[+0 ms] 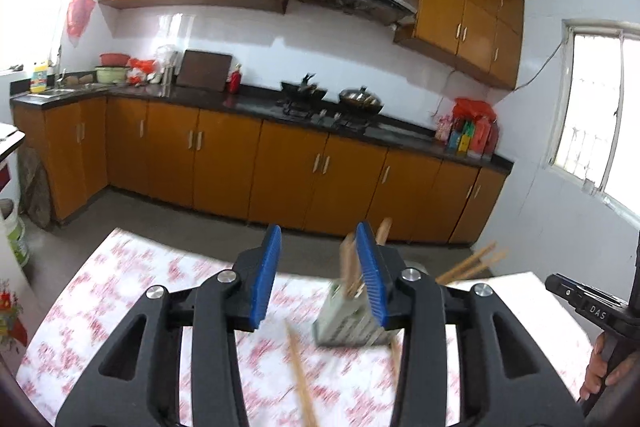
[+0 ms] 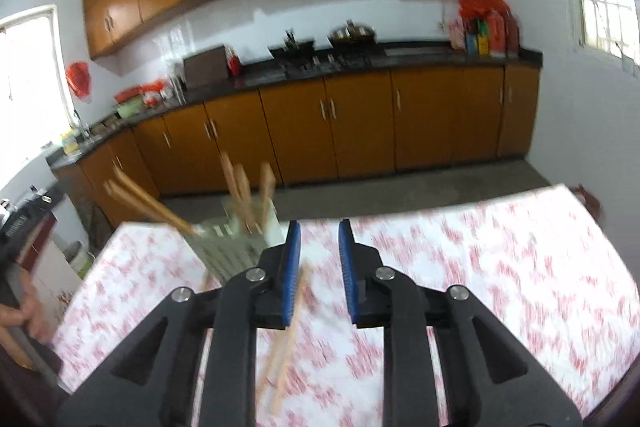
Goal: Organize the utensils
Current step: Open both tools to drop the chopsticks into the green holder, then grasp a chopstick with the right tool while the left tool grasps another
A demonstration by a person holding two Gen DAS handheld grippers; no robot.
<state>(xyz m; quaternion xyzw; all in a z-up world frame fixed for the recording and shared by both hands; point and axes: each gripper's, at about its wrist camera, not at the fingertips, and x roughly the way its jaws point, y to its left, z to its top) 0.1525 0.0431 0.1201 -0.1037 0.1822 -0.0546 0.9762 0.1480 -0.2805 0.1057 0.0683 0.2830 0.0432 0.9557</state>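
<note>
On the table [image 1: 120,279], both grippers' fingers apart, empty, right view alone shows paired chopsticks [image 2: 286,331].

Floral-clothed table [image 1: 120,291] with utensil holder [image 1: 348,323], loose chopsticks [image 2: 286,331].

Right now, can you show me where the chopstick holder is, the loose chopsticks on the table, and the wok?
chopstick holder [image 1: 352,323]: left wrist view, on its slatted side wall.
loose chopsticks [image 2: 286,343]: right wrist view, mid-length of the pair on the tablecloth.
wok [image 1: 360,99]: left wrist view, on its lid.
</note>
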